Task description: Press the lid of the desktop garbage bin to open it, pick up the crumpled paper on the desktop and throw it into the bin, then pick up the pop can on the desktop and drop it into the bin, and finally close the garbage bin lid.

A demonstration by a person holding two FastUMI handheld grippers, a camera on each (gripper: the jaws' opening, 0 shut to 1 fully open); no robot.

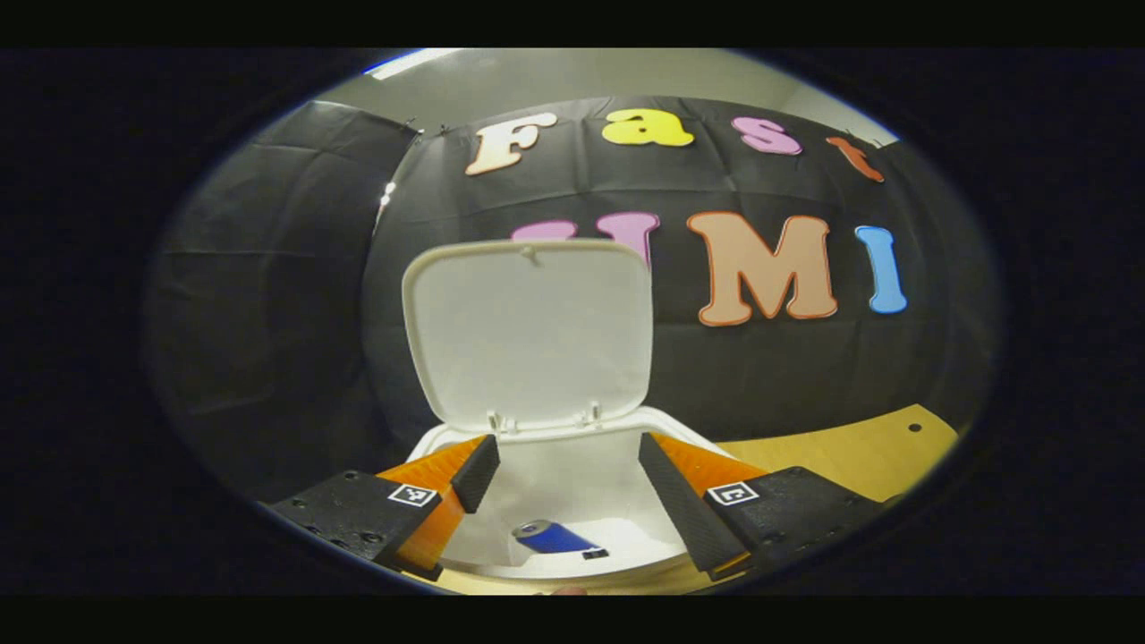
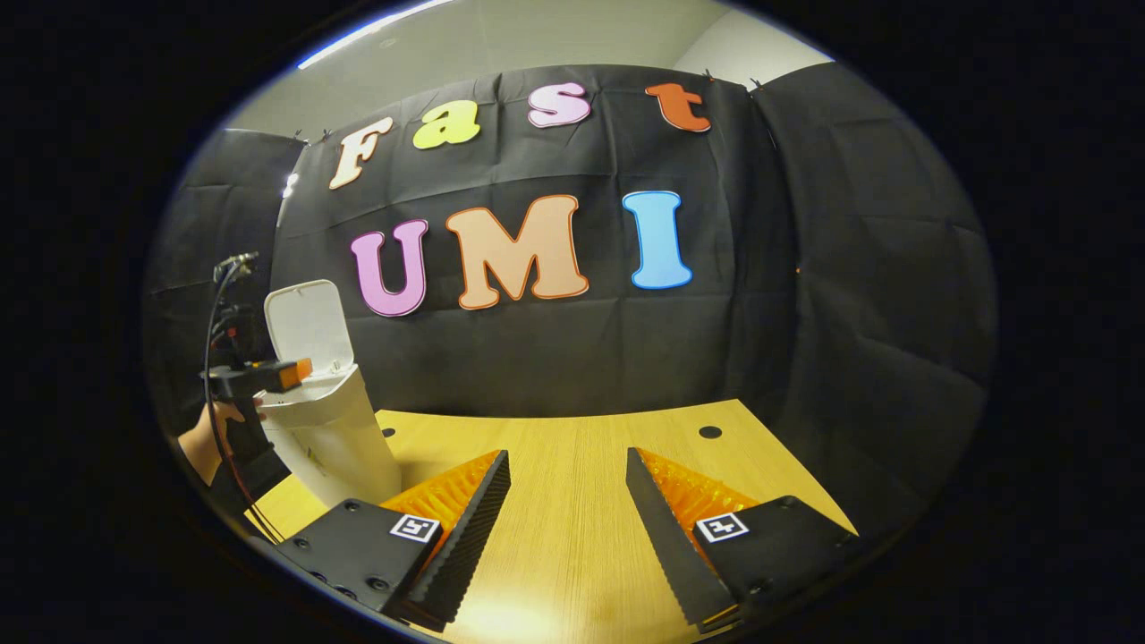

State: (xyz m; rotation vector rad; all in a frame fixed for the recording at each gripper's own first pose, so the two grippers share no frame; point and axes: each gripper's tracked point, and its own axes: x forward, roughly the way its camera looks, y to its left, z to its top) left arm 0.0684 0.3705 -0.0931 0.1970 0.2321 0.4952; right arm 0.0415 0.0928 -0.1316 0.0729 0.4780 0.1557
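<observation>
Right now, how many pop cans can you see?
1. A blue pop can lies on its side inside the open white garbage bin, below the left gripper. More could be hidden deeper in the bin.

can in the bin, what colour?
Blue with a silver top; the can lies inside the bin, best seen in the left gripper view.

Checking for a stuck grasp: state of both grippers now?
Left gripper: open, empty, over the open bin with the can inside.
Right gripper: open, empty, above the table.
</observation>
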